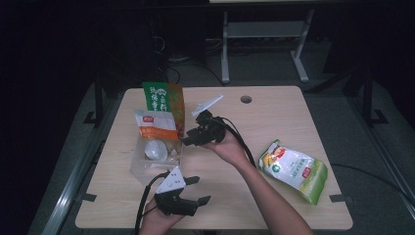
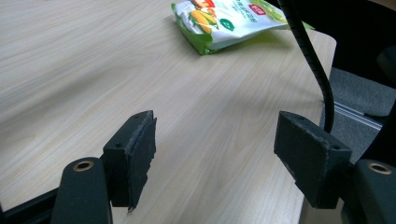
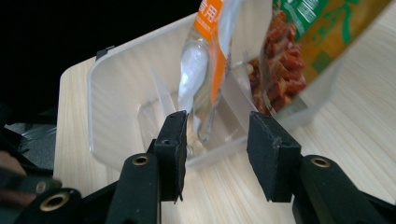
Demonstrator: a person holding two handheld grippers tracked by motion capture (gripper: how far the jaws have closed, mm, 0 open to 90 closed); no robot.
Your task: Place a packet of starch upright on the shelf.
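A clear plastic bin [image 1: 139,169] sits left of centre on the wooden table. An orange-and-white packet [image 1: 155,126] and a green-and-orange packet [image 1: 164,98] stand upright in it. My right gripper [image 1: 189,139] is at the bin's right side and points into it. Its jaws are open, level with the bin's [image 3: 116,88] near wall, with the orange-and-white packet [image 3: 205,65] straight ahead and the green packet [image 3: 303,42] to its right. My left gripper [image 1: 199,189] hovers open over the front of the table, holding nothing. Ahead of its jaws lies a green-and-white corn bag [image 2: 224,21].
The corn bag [image 1: 293,169] lies flat near the table's right edge. A black cable [image 2: 313,65] crosses the left gripper view near the table edge. A desk frame [image 1: 264,34] stands on the floor beyond the table.
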